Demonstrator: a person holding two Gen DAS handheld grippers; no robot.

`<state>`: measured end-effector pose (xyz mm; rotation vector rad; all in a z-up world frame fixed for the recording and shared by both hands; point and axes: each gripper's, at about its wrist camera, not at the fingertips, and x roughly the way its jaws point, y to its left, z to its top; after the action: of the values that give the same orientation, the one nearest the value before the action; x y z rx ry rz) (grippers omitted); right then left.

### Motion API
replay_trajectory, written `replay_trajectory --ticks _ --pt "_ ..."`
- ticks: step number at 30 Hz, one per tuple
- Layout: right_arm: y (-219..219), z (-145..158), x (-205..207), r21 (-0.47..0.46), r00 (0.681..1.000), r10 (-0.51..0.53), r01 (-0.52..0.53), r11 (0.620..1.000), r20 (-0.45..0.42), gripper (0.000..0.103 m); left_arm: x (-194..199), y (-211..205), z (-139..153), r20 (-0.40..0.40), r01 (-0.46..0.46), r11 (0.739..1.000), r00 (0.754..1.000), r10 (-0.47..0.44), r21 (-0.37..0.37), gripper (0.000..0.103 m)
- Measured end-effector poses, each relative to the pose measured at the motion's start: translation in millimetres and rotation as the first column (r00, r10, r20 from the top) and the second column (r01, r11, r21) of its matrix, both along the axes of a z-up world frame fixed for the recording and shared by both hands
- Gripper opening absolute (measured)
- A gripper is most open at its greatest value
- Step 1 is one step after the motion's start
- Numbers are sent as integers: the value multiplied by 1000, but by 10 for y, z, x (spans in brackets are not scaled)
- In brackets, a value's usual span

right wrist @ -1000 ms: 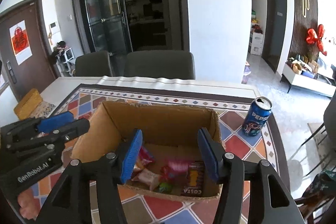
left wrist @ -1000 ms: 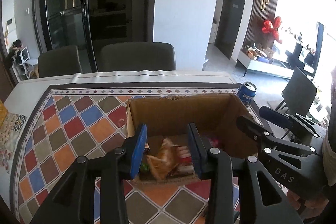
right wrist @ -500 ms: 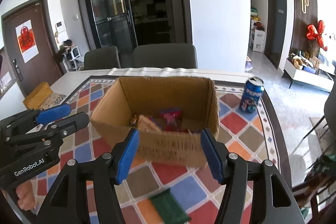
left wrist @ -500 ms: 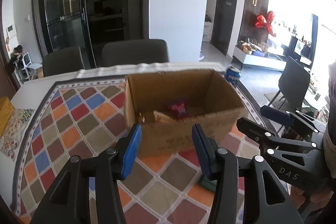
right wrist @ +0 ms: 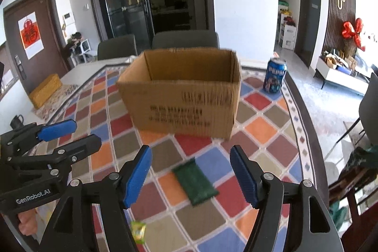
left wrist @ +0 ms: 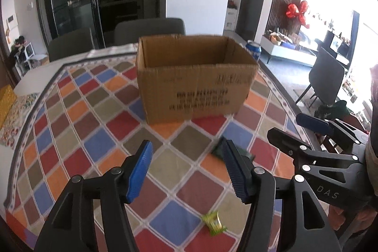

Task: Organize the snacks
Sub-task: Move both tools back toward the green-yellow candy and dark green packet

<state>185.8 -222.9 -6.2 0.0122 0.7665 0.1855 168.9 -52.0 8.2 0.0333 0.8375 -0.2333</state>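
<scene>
- Two grippers over the table, side by side, both angled down at the checked tablecloth (left wrist: 78,115) with its red, blue, orange and olive diamonds.
- Left gripper (left wrist: 186,169): blue pads apart, and they have just been widening. Nothing sits between them, only bare cloth.
- Right gripper (right wrist: 191,175): jaws apart too, also just been spreading. In its own camera the dark green packet (right wrist: 195,182) lies flat on the cloth in the gap between the pads, and neither pad is touching it.
- That same green packet shows in the left camera as a dark corner poking out behind the left gripper's right-hand finger.
- There's a small lime-green snack (left wrist: 213,222) as well, lying on the cloth close to the near edge of the tabletop, nearer to us than the dark packet and apart from it.
- The cardboard box (right wrist: 184,105) stands upright and open-topped in the middle of the tabletop, printed side facing the cameras. From this low angle its contents cannot be seen.
- Both loose snacks lie outside the box, on the near side of it.
- A blue drink can (right wrist: 275,78) stands upright toward the far right corner of the tabletop, just beyond the box and clear of it.
- Off at the left edge of the tabletop, a yellow box (right wrist: 46,90) rests on a patterned mat.
- Two dark chairs (right wrist: 184,39) are drawn up along the far edge.
</scene>
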Motion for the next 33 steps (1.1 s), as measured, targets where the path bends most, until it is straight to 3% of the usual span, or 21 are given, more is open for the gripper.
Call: replay_trajectory --ticks 17,26,33 --pt "-56 -615 -469 -31 988 -25 21 999 -152 69 -388 -145 -713 -184 47 998 982 -39 42 61" --pt "-123 -986 -605 -23 964 -57 52 998 -259 69 -445 -209 -1026 -279 88 996 957 -84 1 60" --pt "-170 -1139 -650 -26 947 -82 78 997 -310 69 -425 -274 -1216 -335 81 996 939 -85 -25 48"
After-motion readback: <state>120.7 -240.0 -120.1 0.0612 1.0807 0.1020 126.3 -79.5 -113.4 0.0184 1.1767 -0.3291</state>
